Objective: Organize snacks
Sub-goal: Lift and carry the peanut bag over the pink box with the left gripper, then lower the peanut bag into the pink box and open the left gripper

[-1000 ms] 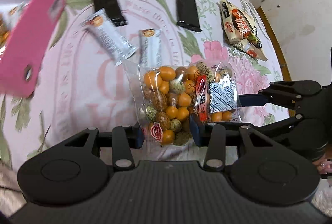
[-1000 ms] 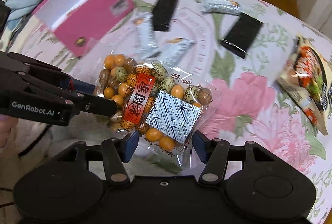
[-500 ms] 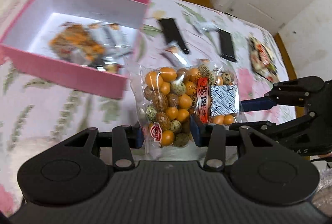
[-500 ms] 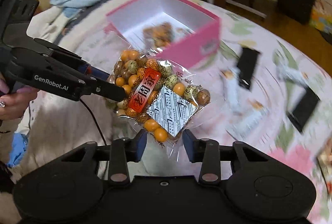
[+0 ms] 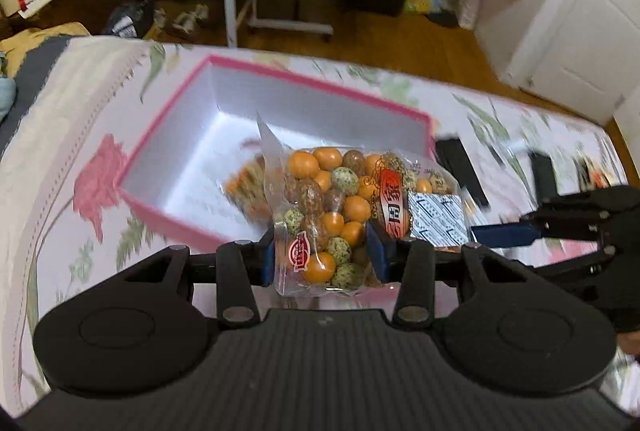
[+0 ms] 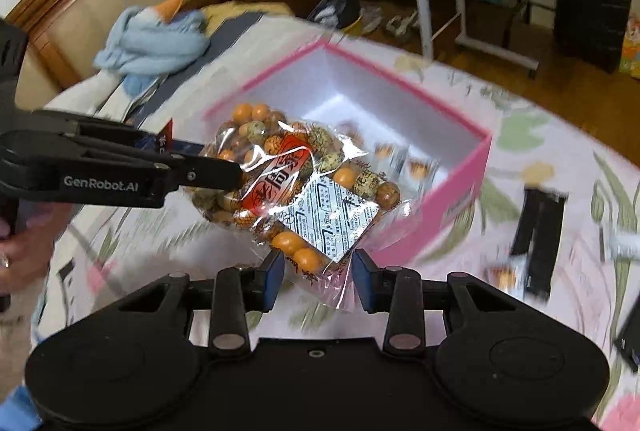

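A clear bag of orange and speckled coated nuts [image 5: 340, 207] hangs in the air, held by both grippers. My left gripper [image 5: 320, 255] is shut on its near end. My right gripper [image 6: 318, 267] is shut on the bag's [image 6: 296, 183] other end. The bag is over the near wall of the open pink box [image 5: 280, 75], which is white inside and holds another snack bag [image 5: 248, 187]. The box [image 6: 476, 167] also shows in the right wrist view. The right gripper reaches in from the right in the left wrist view [image 5: 500, 233].
Black snack bars [image 5: 460, 167] and other packets [image 6: 536, 227] lie on the floral cloth right of the box. A blue cloth bundle [image 6: 152, 39] sits on the bed's far left. A rolling table [image 5: 276, 19] and clutter stand on the floor beyond.
Both grippers have carried the nut bag left from the scattered snack bars toward the pink box. It now hangs over the box's near wall.
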Demonstrator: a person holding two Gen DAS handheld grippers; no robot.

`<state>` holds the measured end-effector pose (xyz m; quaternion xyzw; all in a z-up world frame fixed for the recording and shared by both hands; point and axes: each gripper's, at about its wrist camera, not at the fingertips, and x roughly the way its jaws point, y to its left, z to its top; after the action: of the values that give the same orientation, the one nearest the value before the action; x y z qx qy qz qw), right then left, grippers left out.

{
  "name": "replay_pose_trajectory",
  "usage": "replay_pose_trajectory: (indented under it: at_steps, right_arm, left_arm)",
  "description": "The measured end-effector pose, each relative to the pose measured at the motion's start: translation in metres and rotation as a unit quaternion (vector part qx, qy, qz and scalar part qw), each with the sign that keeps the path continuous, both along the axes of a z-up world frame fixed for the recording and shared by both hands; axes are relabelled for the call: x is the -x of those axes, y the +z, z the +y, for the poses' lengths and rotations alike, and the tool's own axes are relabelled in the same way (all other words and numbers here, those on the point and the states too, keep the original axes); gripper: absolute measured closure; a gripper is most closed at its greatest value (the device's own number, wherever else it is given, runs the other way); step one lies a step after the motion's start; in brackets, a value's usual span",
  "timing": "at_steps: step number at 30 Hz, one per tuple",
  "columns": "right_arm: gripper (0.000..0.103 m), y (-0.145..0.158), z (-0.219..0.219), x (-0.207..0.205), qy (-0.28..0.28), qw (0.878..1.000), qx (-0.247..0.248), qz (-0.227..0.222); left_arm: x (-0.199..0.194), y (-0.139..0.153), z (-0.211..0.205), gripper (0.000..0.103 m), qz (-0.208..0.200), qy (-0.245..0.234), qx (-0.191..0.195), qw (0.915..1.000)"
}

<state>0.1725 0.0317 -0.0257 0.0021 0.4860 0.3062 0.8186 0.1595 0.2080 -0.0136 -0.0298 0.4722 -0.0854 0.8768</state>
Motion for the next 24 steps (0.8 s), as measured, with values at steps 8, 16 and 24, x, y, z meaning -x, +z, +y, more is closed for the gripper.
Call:
replay_pose_trajectory:
  at_steps: [8, 16, 24]
  right_arm:
    - [0.06, -0.028, 0.02, -0.039, 0.012, 0.998, 0.036, -0.054]
    - [0.047, -0.027, 0.022, -0.038, 0.043, 0.987, 0.081, -0.129]
    - [0.045, 0.008, -0.064, -0.022, -0.047, 0.994, 0.004, -0.102]
  left_arm:
    - [-0.046, -0.035, 0.005, 0.062, -0.028, 0.028, -0.003, 0.9992]
    - [-0.058, -0.064, 0.023, 0.061, -0.019, 0.116, 0.036, 0.9924]
    - [-0.033, -0.045, -0.001, 0.059, -0.038, 0.089, -0.006, 0.9953]
